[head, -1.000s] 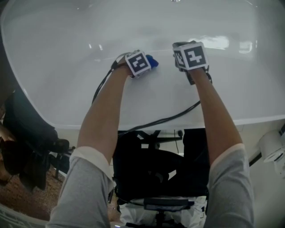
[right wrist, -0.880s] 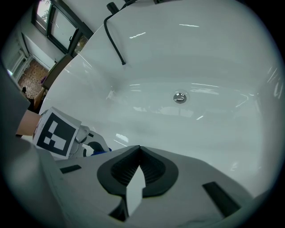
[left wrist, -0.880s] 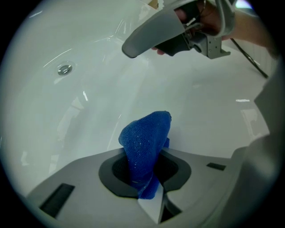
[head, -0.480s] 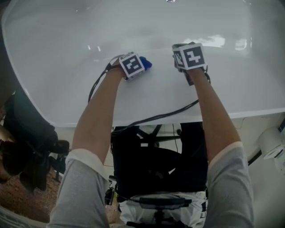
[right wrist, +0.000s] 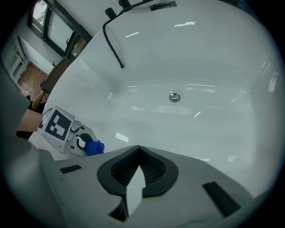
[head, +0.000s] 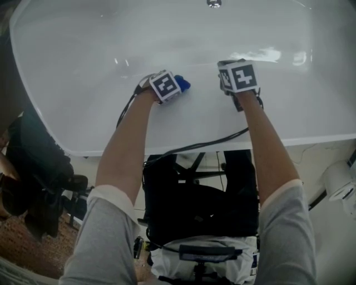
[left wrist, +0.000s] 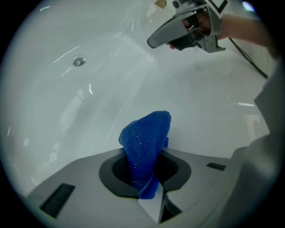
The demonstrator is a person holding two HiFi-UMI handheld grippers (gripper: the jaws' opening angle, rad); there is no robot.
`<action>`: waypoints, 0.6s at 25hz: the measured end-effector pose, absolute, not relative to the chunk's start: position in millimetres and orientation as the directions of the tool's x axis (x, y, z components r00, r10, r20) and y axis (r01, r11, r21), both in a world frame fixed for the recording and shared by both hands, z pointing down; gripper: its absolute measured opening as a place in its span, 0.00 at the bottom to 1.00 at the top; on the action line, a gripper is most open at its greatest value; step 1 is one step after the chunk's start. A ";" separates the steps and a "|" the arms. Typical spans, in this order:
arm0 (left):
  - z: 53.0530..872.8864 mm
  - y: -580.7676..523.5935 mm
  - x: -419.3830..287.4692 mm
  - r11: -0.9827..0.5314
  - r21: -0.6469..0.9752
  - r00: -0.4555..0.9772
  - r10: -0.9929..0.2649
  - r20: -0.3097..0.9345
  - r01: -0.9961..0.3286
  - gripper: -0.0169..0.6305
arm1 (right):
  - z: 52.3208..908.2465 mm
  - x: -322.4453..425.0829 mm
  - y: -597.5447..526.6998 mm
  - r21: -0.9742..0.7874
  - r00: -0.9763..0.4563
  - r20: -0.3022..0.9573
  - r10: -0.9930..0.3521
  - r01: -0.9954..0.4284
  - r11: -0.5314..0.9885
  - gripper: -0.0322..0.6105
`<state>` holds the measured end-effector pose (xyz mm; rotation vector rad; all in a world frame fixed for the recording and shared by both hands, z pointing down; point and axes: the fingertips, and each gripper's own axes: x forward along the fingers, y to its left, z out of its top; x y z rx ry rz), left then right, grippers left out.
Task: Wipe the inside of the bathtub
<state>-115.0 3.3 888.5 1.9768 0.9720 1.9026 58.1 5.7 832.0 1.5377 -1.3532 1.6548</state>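
Observation:
A white bathtub (head: pixel 83 72) fills the upper part of the head view, its drain (head: pixel 214 3) at the top edge. My left gripper (head: pixel 173 86) is shut on a blue cloth (left wrist: pixel 147 142), which sticks out past the jaws toward the tub's near wall (left wrist: pixel 89 111). The same blue cloth (head: pixel 182 83) shows beside the marker cube. My right gripper (head: pixel 231 69) is shut with nothing between its jaws and hovers over the tub's near slope. The right gripper view shows the drain (right wrist: pixel 174 96) ahead and the left gripper (right wrist: pixel 89 147) to the left.
A black cable (head: pixel 206 147) trails from the grippers over the tub's front rim (head: pixel 222 142). A black hose (right wrist: pixel 113 44) hangs over the far rim by dark fittings. A dark chair (head: pixel 39 178) stands on the floor at left; a white object (head: pixel 340 183) at right.
The left gripper with the cloth has shifted slightly left and back right along the near wall. The right gripper has barely moved.

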 end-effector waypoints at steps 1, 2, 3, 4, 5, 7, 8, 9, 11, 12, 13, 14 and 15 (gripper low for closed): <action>886.1 14.1 -101.7 -0.749 0.589 -0.034 0.610 0.792 0.304 0.14 | 830.9 59.2 5.2 -0.319 -0.233 0.938 -0.256 -0.868 -0.380 0.06; 884.3 23.7 -93.0 -0.743 0.592 -0.028 0.616 0.787 0.312 0.14 | 829.6 60.0 4.3 -0.317 -0.230 0.939 -0.256 -0.868 -0.381 0.06; 882.2 31.5 -87.7 -0.736 0.595 -0.039 0.618 0.785 0.323 0.14 | 828.0 60.8 3.5 -0.316 -0.228 0.939 -0.257 -0.869 -0.381 0.06; 879.4 37.9 -84.3 -0.727 0.600 -0.058 0.620 0.783 0.333 0.14 | 826.3 61.9 2.9 -0.314 -0.226 0.939 -0.258 -0.870 -0.381 0.06; 875.5 44.8 -80.2 -0.714 0.610 -0.068 0.629 0.774 0.343 0.14 | 824.8 63.6 2.4 -0.312 -0.223 0.939 -0.260 -0.871 -0.380 0.06; 869.5 51.4 -74.1 -0.704 0.613 -0.076 0.633 0.771 0.359 0.14 | 822.4 66.7 1.5 -0.308 -0.219 0.940 -0.261 -0.873 -0.379 0.06; 870.3 43.4 -80.7 -0.724 0.588 -0.110 0.593 0.797 0.359 0.14 | 821.5 67.0 1.6 -0.306 -0.218 0.941 -0.259 -0.873 -0.379 0.06; 871.4 34.3 -88.8 -0.744 0.563 -0.140 0.554 0.821 0.359 0.14 | 820.6 66.2 1.9 -0.305 -0.218 0.942 -0.256 -0.874 -0.379 0.06; 868.3 28.0 -96.7 -0.751 0.559 -0.136 0.550 0.824 0.351 0.14 | 818.0 62.8 1.1 -0.305 -0.219 0.942 -0.254 -0.876 -0.375 0.06; 863.8 31.9 -97.3 -0.736 0.583 -0.114 0.583 0.804 0.344 0.14 | 816.1 60.8 0.4 -0.305 -0.221 0.942 -0.254 -0.877 -0.371 0.06; 859.4 35.9 -98.7 -0.718 0.607 -0.096 0.616 0.782 0.339 0.14 | 814.0 58.9 0.3 -0.306 -0.222 0.942 -0.254 -0.878 -0.369 0.06; 858.3 30.8 -105.9 -0.721 0.605 -0.108 0.609 0.786 0.338 0.14 | 811.9 57.4 0.8 -0.307 -0.223 0.941 -0.253 -0.878 -0.368 0.06; 860.5 15.4 -119.1 -0.745 0.573 -0.151 0.558 0.816 0.341 0.14 | 810.0 56.3 1.8 -0.308 -0.224 0.941 -0.253 -0.877 -0.368 0.06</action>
